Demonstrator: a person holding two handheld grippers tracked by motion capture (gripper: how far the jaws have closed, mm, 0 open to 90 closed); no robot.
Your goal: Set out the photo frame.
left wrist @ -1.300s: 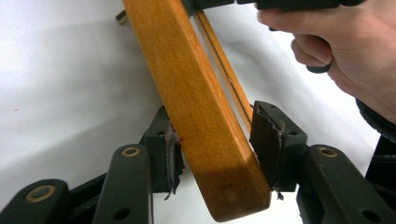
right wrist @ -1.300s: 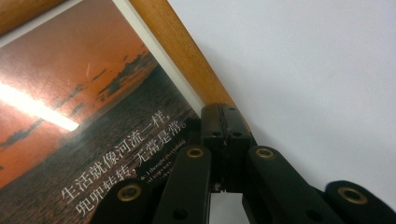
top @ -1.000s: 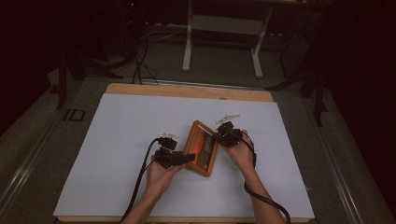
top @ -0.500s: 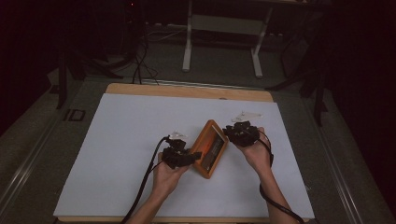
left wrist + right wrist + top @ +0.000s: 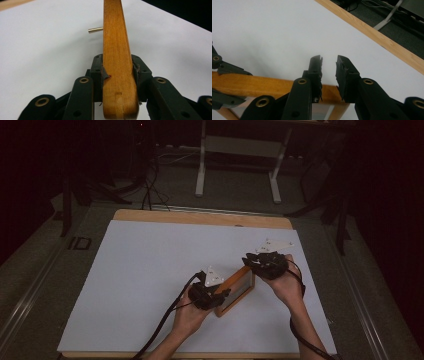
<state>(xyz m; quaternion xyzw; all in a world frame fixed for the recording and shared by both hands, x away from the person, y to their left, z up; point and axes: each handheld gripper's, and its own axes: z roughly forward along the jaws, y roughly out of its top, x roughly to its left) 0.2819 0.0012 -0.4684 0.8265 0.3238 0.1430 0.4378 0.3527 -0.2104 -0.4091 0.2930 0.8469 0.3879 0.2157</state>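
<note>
One wooden frame (image 5: pixel 235 290), stood on edge on white surface (image 5: pixel 140 270). Left tool (image 5: pixel 117 75) pinching frame rail; right tool (image 5: pixel 329 72) spread above far corner. Step judged: repositioning. Next: right tool regrip.

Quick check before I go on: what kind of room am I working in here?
Probably a lab or studio set up for recording, not a home. A white-topped table stands on grey carpet in a dark room, with cables on the floor and a metal stand behind it.

Dim room, white-legged desk frame (image 5: pixel 239 167) behind table (image 5: pixel 150 217).
</note>
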